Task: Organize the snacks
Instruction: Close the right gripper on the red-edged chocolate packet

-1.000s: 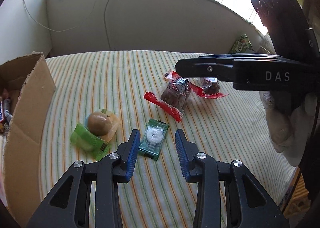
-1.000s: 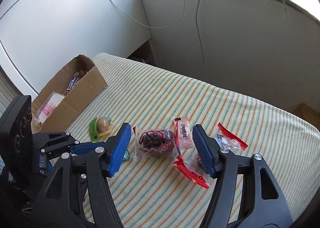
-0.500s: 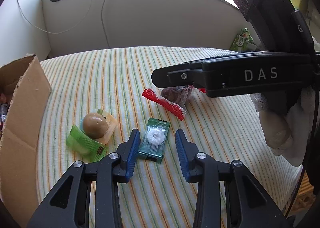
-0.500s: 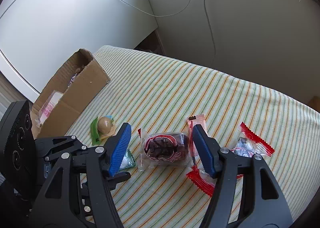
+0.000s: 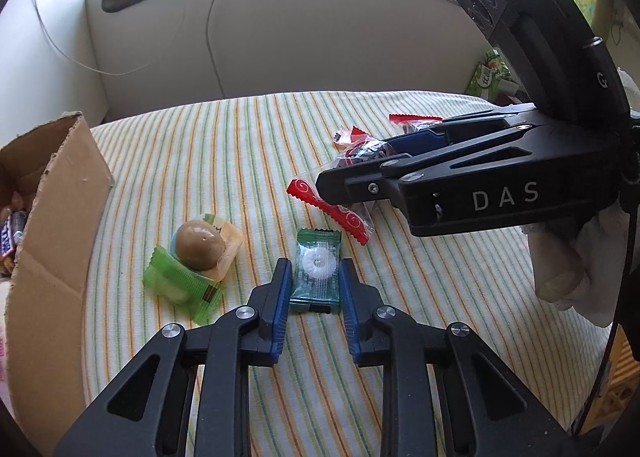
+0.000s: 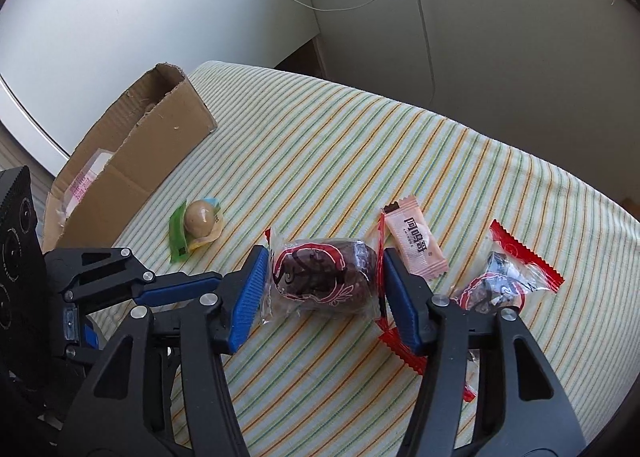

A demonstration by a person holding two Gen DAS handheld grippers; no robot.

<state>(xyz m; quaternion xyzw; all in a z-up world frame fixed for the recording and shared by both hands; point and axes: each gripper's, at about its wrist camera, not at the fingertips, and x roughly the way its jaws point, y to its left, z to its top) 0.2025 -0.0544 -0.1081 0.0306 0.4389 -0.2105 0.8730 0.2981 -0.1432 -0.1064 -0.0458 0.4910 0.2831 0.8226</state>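
Note:
My left gripper (image 5: 314,277) is open, its blue fingers on either side of a green mint candy packet (image 5: 317,269) lying on the striped cloth. My right gripper (image 6: 322,289) is open around a clear red-printed packet with a dark brown snack (image 6: 322,281), the pads close to its ends. In the left wrist view the right gripper (image 5: 460,185) covers most of that packet (image 5: 352,213). A brown egg-shaped snack in a green and yellow wrapper (image 5: 196,253) lies to the left; it also shows in the right wrist view (image 6: 198,223).
An open cardboard box (image 5: 52,225) holding several snacks stands at the left; it also shows in the right wrist view (image 6: 132,161). A pink candy packet (image 6: 416,243) and a second red-edged dark snack packet (image 6: 504,281) lie right of my right gripper. The cloth-covered surface (image 6: 360,145) ends at a wall behind.
Both grippers have moved down and forward. The left fingers now flank the green mint packet and have narrowed. The right fingers now bracket the dark snack packet.

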